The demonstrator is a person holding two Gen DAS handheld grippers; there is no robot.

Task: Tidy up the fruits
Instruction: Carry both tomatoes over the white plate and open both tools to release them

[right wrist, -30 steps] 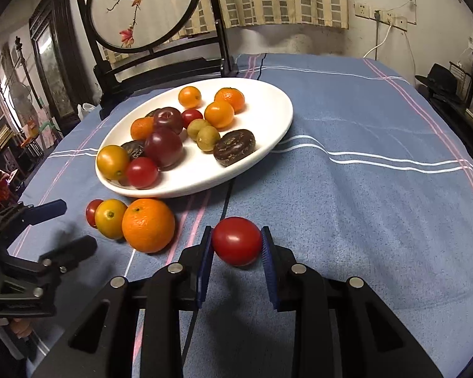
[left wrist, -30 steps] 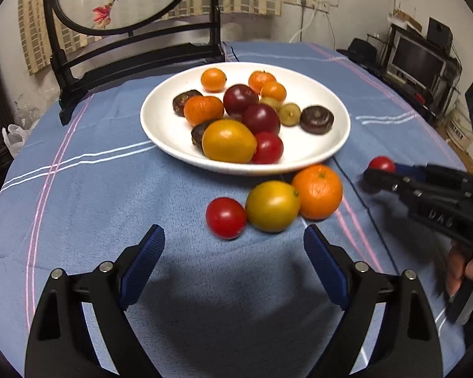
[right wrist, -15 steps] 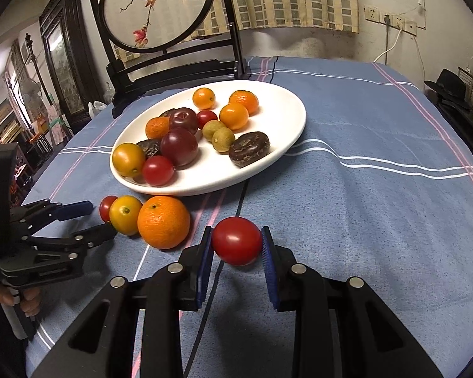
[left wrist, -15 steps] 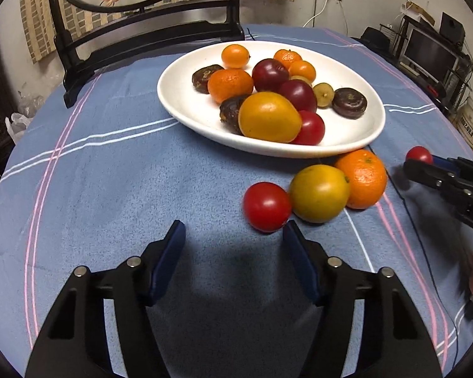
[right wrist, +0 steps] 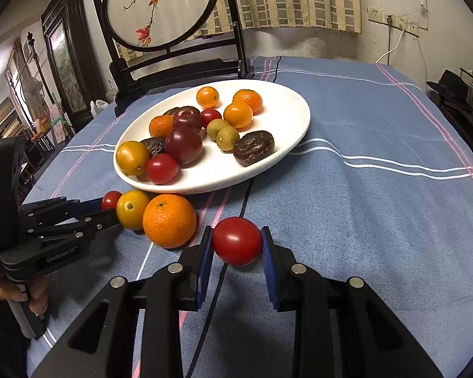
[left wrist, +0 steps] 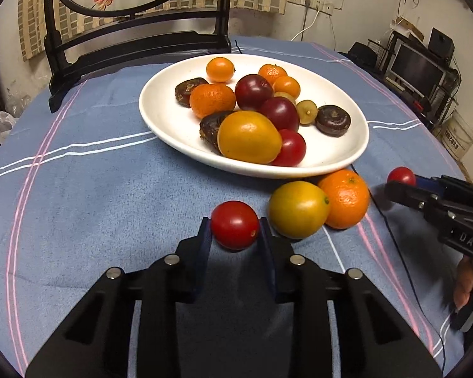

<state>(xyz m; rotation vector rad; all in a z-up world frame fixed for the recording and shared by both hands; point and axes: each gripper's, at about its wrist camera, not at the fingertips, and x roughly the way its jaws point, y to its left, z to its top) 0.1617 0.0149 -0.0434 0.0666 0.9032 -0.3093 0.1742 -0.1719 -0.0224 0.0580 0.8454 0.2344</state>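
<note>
Now both grippers pinch red tomatoes: left gripper (left wrist: 235, 228) on tomato (left wrist: 235, 224), right gripper (right wrist: 236, 242) on another (right wrist: 236, 241); next, prob. lift both onto plate (left wrist: 173, 123).

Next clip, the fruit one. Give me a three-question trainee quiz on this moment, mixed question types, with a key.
1. True or false: the left gripper is shut on a red tomato.
2. Which fruits lie loose on the cloth beside the plate? A) yellow tomato and orange B) two plums C) nothing
3. Fill in: the right gripper holds a second ____ tomato.

Key: 1 true; 2 A; 3 red
</note>
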